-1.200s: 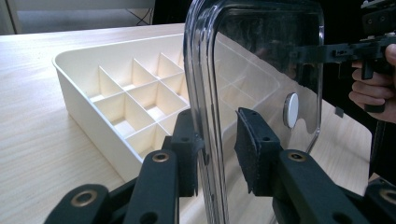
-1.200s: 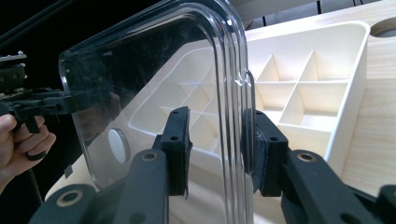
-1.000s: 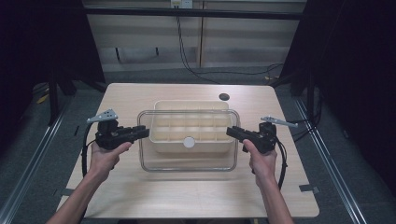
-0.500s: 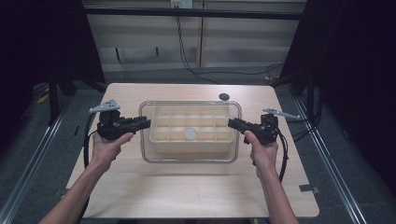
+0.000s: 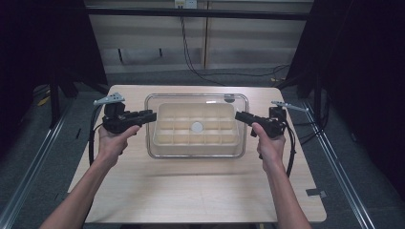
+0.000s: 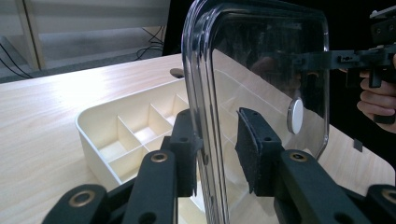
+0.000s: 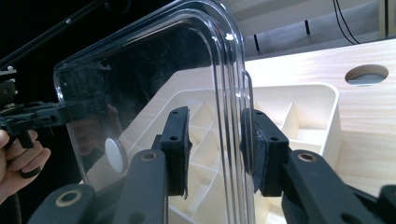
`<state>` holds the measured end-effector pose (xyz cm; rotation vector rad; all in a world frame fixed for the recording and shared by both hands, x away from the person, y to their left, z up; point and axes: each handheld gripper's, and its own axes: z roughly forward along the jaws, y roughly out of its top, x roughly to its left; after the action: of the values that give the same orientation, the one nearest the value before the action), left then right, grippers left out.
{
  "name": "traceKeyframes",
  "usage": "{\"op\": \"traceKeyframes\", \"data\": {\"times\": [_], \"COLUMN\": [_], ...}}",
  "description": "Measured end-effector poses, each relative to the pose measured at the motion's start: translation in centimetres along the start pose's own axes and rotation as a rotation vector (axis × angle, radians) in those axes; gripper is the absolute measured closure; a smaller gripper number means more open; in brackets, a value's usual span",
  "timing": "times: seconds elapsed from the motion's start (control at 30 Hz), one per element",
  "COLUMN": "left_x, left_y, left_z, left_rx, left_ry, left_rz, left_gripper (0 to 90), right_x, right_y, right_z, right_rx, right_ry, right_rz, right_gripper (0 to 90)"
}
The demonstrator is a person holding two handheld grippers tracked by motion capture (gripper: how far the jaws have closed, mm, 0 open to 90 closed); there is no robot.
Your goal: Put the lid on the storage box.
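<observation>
Clear lid held over the divided tray, mid-frame on the tabletop (image 5: 143, 191).

We see the cream compartment tray (image 5: 197, 129) at centre, the transparent lid (image 5: 197, 149) above it — our left hand-held gripper (image 5: 152, 116) clamps the lid's left rim, our right hand-held gripper (image 5: 237, 116) its right rim. A small white disc (image 5: 197, 127) sits at the lid's middle.

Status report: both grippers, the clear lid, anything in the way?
Left gripper and right gripper shut on clear lid. Lid held above cream divided tray. Nothing in the way.
</observation>
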<state>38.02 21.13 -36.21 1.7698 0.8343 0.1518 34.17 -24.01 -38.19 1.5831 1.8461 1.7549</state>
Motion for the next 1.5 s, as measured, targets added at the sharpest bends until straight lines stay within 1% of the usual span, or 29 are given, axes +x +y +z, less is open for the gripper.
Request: {"op": "traceKeyframes", "data": {"times": [0.1, 0.13, 0.2, 0.4, 0.53, 0.57, 0.63, 0.7, 0.73, 0.83, 0.93, 1.0, 1.03, 1.07, 1.23, 1.27, 1.3, 1.4, 1.43, 1.47, 1.5], "left_x": [0.0, 0.1, 0.1, 0.5, 1.3, 1.5, 1.7, 1.8, 1.9, 2.1, 2.2, 2.4, 2.5, 2.5, 3.1, 3.2, 3.4, 3.6, 3.8, 4.0, 4.1], "left_y": [0.3, 0.5, 0.6, 1.2, 1.4, 1.5, 1.6, 1.6, 1.6, 1.8, 2.1, 2.1, 2.1, 2.1, 1.8, 1.8, 1.8, 1.7, 1.6, 1.6, 1.5], "left_z": [0.3, 0.5, 0.6, 0.8, 1.2, 1.4, 1.6, 1.7, 1.7, 1.9, 2.0, 2.1, 2.2, 2.2, 2.6, 2.7, 2.9, 3.1, 3.4, 3.5, 3.6], "left_rx": [0.002, 0.007, 0.005, 0.004, 0.002, 0.004, -0.001, -0.002, 0.0, -0.005, -0.002, -0.006, 0.009, 0.009, 0.007, 0.011, 0.01, 0.013, 0.013, 0.015, 0.011], "left_ry": [0.001, 0.005, 0.003, 0.014, 0.025, 0.021, 0.025, 0.017, 0.019, 0.03, 0.035, 0.038, 0.048, 0.048, 0.049, 0.052, 0.054, 0.054, 0.053, 0.055, 0.052], "left_rz": [0.001, 0.006, 0.005, 0.005, -0.011, -0.013, -0.021, -0.031, -0.024, -0.035, -0.03, -0.037, -0.027, -0.027, -0.043, -0.042, -0.044, -0.044, -0.054, -0.054, -0.063], "left_gripper": [68.9, 68.9, 68.9, 68.8, 68.8, 68.8, 68.8, 68.9, 68.9, 68.9, 68.9, 68.8, 68.6, 68.5, 68.2, 68.1, 67.7, 67.0, 66.8, 66.6, 66.5], "right_x": [-0.4, -0.4, -0.7, -0.7, -1.0, -1.1, -1.3, -1.4, -1.4, -1.6, -1.7, -1.8, -2.0, -2.0, -2.4, -2.5, -2.6, -2.9, -3.0, -3.1, -3.2], "right_y": [0.5, 0.7, 1.0, 1.5, 1.9, 1.9, 2.0, 2.3, 2.4, 2.7, 2.7, 2.6, 2.5, 2.5, 2.3, 2.3, 2.5, 2.6, 2.6, 2.5, 2.5], "right_z": [0.3, 0.4, 0.5, 0.9, 1.5, 1.7, 1.9, 2.1, 2.1, 2.4, 2.7, 2.8, 3.0, 3.2, 3.6, 3.7, 3.9, 4.1, 4.2, 4.3, 4.4], "right_rx": [-0.003, -0.004, -0.006, -0.008, -0.004, -0.005, -0.003, 0.003, 0.002, -0.002, -0.004, -0.004, -0.001, 0.001, 0.007, 0.009, 0.023, 0.026, 0.028, 0.028, 0.029], "right_ry": [-0.006, -0.009, -0.009, -0.008, -0.012, -0.011, -0.016, -0.014, -0.018, -0.024, -0.017, -0.014, -0.015, -0.015, -0.018, -0.02, -0.025, -0.029, -0.032, -0.033, -0.035], "right_rz": [0.003, 0.011, 0.009, 0.005, 0.006, 0.008, 0.014, 0.011, 0.015, 0.012, 0.024, 0.027, 0.032, 0.032, 0.041, 0.04, 0.036, 0.031, 0.031, 0.033, 0.034], "right_gripper": [62.7, 62.6, 62.5, 62.5, 62.6, 62.5, 62.6, 62.6, 62.6, 62.6, 62.6, 62.7, 62.7, 62.7, 62.8, 62.8, 62.9, 62.9, 62.9, 62.9, 62.9]}}
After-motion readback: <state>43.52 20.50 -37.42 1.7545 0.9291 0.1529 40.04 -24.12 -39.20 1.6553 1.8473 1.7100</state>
